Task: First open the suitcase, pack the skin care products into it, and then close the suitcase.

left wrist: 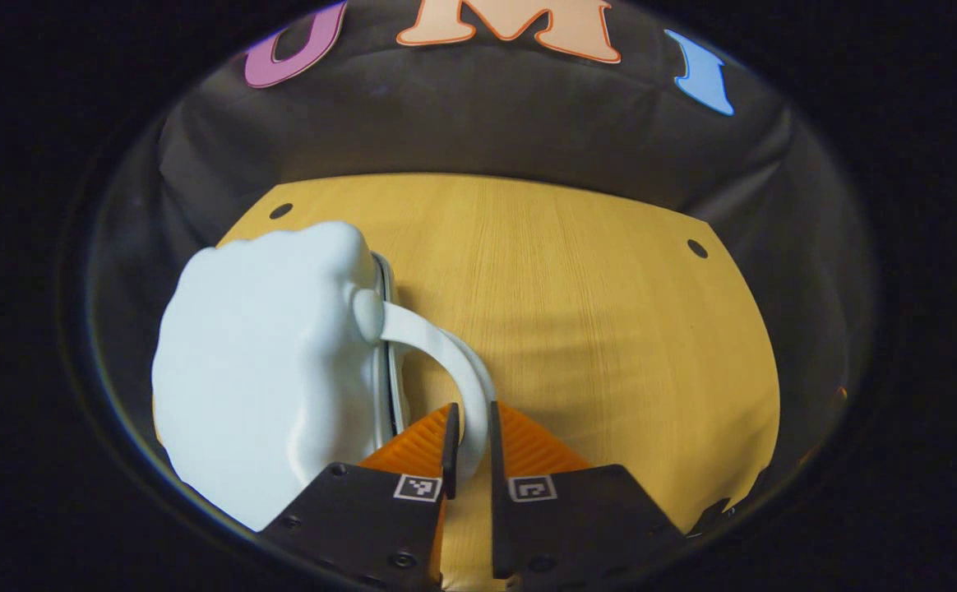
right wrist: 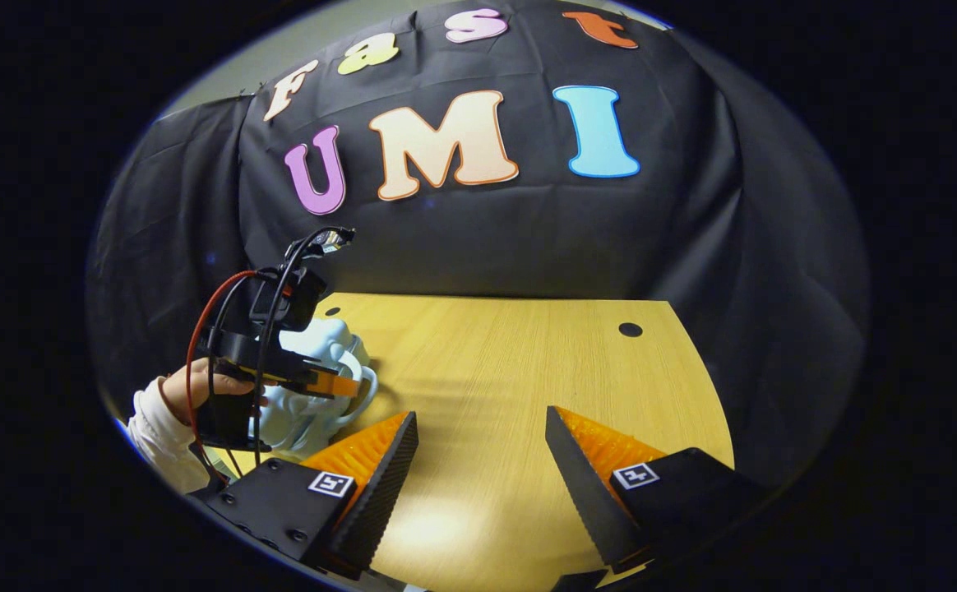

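Note:
A small pale blue suitcase [left wrist: 265, 362] with a lumpy shell stands on the wooden table [left wrist: 594, 312] at the left of the left gripper view. Its two halves meet at a silvery seam. A curved handle [left wrist: 446, 353] arcs off its side, and my left gripper [left wrist: 472, 436] is shut on that handle, one finger on each side. In the right gripper view, the suitcase [right wrist: 306, 419] sits at the far left with the left gripper [right wrist: 339, 385] on its handle. My right gripper [right wrist: 483, 460] hovers open over bare table, apart from the suitcase.
A hand [right wrist: 199, 386] in a white sleeve holds the left gripper, with cables looping above it. The table [right wrist: 511, 370] has a round hole [right wrist: 630, 330] near its far right corner. Black cloth walls close in behind and beside it.

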Tool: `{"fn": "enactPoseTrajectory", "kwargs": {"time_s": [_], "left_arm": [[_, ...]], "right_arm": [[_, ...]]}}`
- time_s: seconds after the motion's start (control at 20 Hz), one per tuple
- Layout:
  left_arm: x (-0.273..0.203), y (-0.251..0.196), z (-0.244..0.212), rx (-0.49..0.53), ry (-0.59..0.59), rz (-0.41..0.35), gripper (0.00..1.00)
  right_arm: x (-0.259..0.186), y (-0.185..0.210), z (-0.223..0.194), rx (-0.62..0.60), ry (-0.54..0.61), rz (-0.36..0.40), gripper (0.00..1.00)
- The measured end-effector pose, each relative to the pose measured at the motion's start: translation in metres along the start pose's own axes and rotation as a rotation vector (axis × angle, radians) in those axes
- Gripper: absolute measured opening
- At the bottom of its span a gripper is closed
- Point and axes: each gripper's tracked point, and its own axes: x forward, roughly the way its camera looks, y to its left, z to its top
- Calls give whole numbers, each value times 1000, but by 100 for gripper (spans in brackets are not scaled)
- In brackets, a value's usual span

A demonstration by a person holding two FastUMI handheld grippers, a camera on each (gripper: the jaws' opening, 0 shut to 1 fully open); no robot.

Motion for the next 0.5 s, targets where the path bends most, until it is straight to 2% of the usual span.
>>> {"fn": "enactPoseTrajectory", "kwargs": {"time_s": [0.05,0.2,0.5], "left_arm": [[-6,3,2,15,-14,2,41],[-27,-5,8,37,-84,-21,96],[-117,10,50,-14,-392,-28,95]], "right_arm": [[0,3,2,7,-9,3,98],[-4,9,12,16,-47,6,98],[-23,2,43,30,-152,-23,98]]}}
